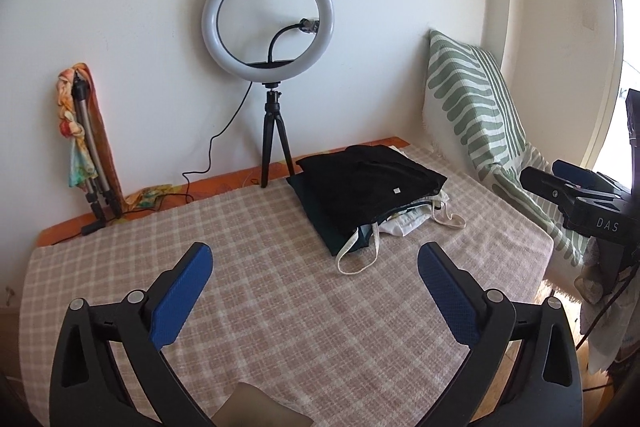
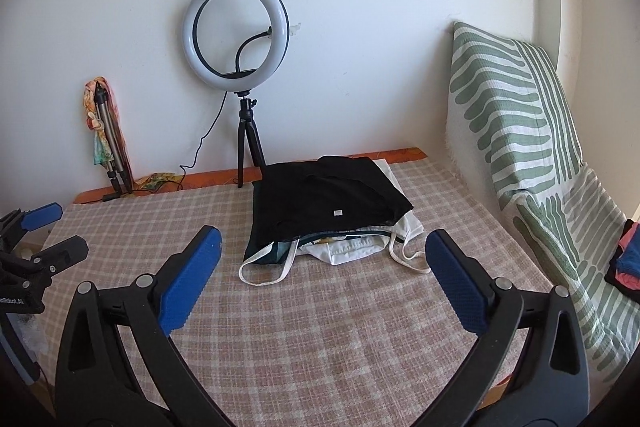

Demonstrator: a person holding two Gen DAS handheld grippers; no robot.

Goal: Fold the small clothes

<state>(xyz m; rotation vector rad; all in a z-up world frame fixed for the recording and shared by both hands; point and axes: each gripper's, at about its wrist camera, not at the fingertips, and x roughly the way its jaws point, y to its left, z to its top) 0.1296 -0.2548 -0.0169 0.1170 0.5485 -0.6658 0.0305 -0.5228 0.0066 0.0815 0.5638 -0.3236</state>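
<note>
A stack of folded clothes (image 1: 368, 187) lies toward the back of the checked tablecloth (image 1: 260, 287). A black garment (image 2: 324, 195) is on top, with a dark green piece and white items with loose straps (image 2: 400, 255) under it. My left gripper (image 1: 314, 253) hovers open over bare cloth in front of the stack, with nothing between its blue pads (image 1: 180, 299). My right gripper (image 2: 324, 237) is also open and empty, just short of the stack's near edge. Each gripper shows at the edge of the other's view: the right one (image 1: 556, 175) and the left one (image 2: 56, 233).
A ring light (image 1: 267, 21) on a small tripod stands behind the stack, its cable trailing left. A folded tripod with a colourful scarf (image 1: 84, 131) leans on the wall. A green-striped cushion (image 2: 516, 115) lines the right side, with bright clothes (image 2: 626, 259) beside it.
</note>
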